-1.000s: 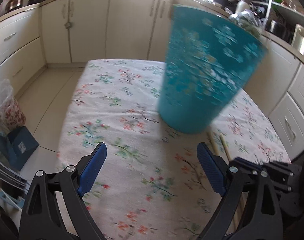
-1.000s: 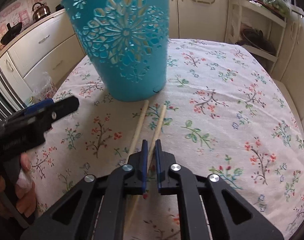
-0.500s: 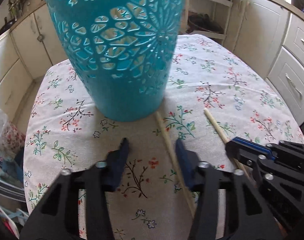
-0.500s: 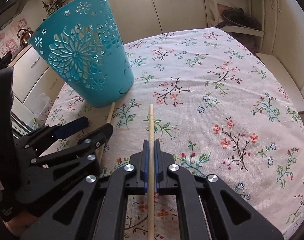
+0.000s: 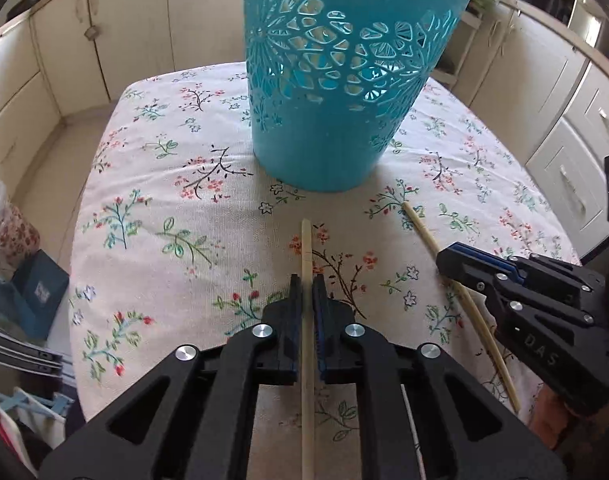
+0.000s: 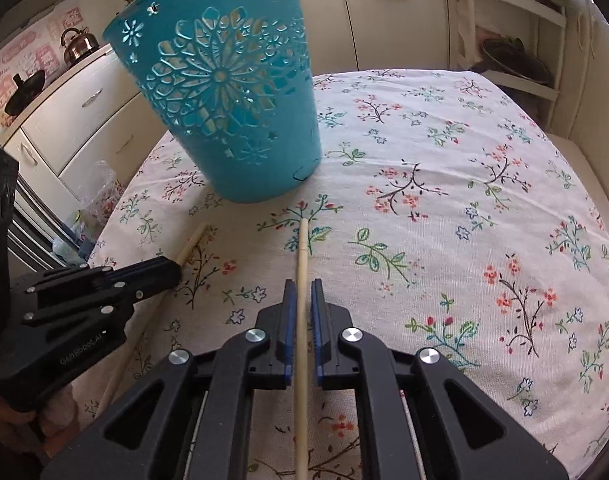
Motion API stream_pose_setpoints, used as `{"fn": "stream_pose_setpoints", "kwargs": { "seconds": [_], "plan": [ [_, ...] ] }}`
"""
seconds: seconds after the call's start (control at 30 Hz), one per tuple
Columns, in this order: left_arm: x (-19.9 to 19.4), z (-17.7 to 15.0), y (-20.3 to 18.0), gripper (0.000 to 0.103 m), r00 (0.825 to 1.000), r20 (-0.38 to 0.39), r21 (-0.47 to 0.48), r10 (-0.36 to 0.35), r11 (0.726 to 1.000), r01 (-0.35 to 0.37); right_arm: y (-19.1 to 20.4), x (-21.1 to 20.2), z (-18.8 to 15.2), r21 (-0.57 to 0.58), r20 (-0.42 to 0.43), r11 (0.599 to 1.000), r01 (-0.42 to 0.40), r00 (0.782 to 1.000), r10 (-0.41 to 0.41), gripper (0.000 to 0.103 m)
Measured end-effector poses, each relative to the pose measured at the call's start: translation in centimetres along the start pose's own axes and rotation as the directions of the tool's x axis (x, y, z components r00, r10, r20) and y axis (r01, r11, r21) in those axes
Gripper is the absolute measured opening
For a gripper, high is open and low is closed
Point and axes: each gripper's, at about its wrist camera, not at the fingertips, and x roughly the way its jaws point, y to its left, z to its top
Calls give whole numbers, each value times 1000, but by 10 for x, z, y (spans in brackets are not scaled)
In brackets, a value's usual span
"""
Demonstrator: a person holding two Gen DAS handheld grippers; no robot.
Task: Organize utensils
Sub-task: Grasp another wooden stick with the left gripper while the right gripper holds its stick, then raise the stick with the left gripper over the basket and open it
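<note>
Looking down the left gripper (image 5: 307, 280) in the left wrist view, its jaws have just been closing and now clamp a chopstick (image 5: 306, 248) at lower centre. The stick's long axis runs straight up the frame, its tip short of the teal basket (image 5: 344, 80) standing at upper centre on the floral cloth (image 5: 164, 200). At right, the right gripper (image 5: 450, 258) sits over a second stick slanting to upper left. In the right wrist view, the right gripper (image 6: 301, 286) is pinched on its own chopstick (image 6: 302, 248), axis likewise pointing up the frame, tip just short of the basket (image 6: 224, 92), upper left of centre. The left gripper (image 6: 172, 270) shows at left, holding its stick. Both seem about equally near the basket.
</note>
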Motion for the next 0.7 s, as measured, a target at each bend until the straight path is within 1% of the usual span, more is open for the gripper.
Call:
{"fn": "stream_pose_setpoints", "kwargs": {
  "seconds": [0.07, 0.17, 0.23, 0.27, 0.33, 0.43, 0.5, 0.53, 0.57, 0.63, 0.67, 0.7],
  "plan": [
    [4, 6, -4, 21, 1000, -4, 18, 27, 999, -27, -3, 1, 1, 19, -11, 1000, -20, 1000, 20, 6],
    [9, 11, -9, 20, 998, -5, 39, 59, 998, -58, -6, 2, 2, 43, -12, 998, -36, 999, 37, 6],
    [9, 12, -10, 8, 998, -1, 54, 60, 997, -59, -2, 4, 5, 18, -13, 1000, -24, 1000, 24, 6],
    [9, 12, -10, 5, 999, 2, 59, 48, 997, -48, 0, 4, 5, 3, -11, 1000, -16, 1000, 16, 6],
    [7, 12, -6, 5, 1000, 11, 42, 27, 999, -28, 1, 4, 5, 2, -3, 1000, -18, 1000, 18, 6],
    [-8, 8, 0, 5, 997, 66, 8, -32, 999, 31, -4, 4, 3, 28, 13, 999, -40, 999, 39, 6],
    [-35, 7, 7, 5, 984, 146, -9, -101, 995, 103, -6, 4, 2, 36, 23, 998, -44, 999, 44, 6],
    [-51, 7, 10, 5, 972, 190, -13, -136, 990, 141, -6, 4, 3, 36, 25, 998, -43, 999, 42, 6],
    [-62, 9, 13, 5, 962, 222, -14, -159, 986, 166, -5, 4, 3, 28, -6, 999, -37, 999, 38, 6],
    [-94, 17, 18, 5, 930, 301, -7, -209, 975, 222, -6, 4, 2, 33, -4, 999, -40, 999, 40, 6],
    [-105, 22, 19, 5, 918, 328, -3, -224, 971, 239, -6, 4, 3, 35, -3, 998, -42, 999, 42, 6],
    [-118, 29, 21, 5, 901, 360, 1, -243, 966, 260, -7, 4, 3, 39, -3, 998, -45, 999, 45, 6]
  ]
}}
